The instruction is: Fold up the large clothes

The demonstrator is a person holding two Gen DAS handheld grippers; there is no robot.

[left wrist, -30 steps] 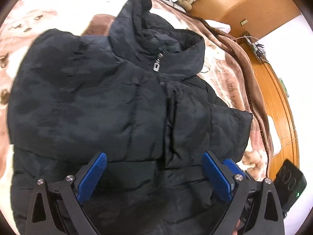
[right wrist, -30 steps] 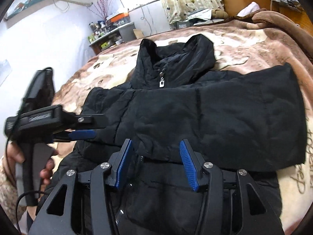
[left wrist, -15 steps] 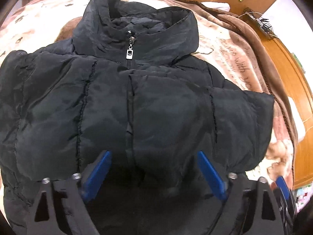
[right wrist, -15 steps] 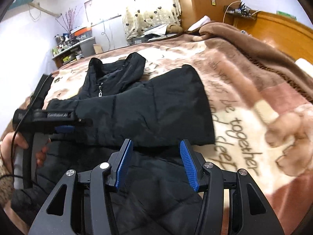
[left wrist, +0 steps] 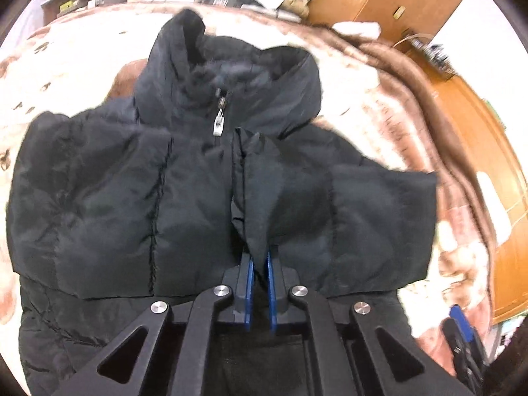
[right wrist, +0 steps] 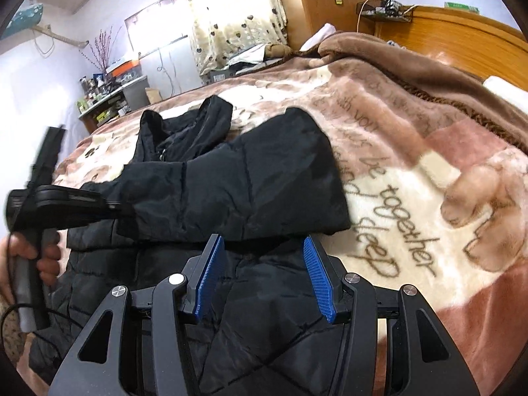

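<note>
A black puffer jacket [left wrist: 132, 198] lies front up on the bed, zipper pull [left wrist: 217, 125] below the raised collar, both sleeves folded across the chest. My left gripper [left wrist: 259, 264] is shut on a pinched ridge of the sleeve fabric at the middle of the chest, which rises in a peak from its blue pads. In the right wrist view the same left gripper [right wrist: 127, 209] bites the sleeve's edge, held by a person's hand [right wrist: 43, 257]. My right gripper [right wrist: 262, 239] stands open just above the jacket [right wrist: 247, 181], near its right edge, with nothing pressed between its pads.
A brown and cream blanket [right wrist: 412, 181] with printed words covers the bed. A wooden headboard [right wrist: 462, 39] runs along the right side and a wardrobe [right wrist: 323, 0] stands behind. A cluttered shelf [right wrist: 109, 95] sits by the far wall.
The left gripper's jaws have gone from wide open to shut on a fold of the sleeve and raised it a little. The right gripper swung towards the jacket's right edge, then held still.
</note>
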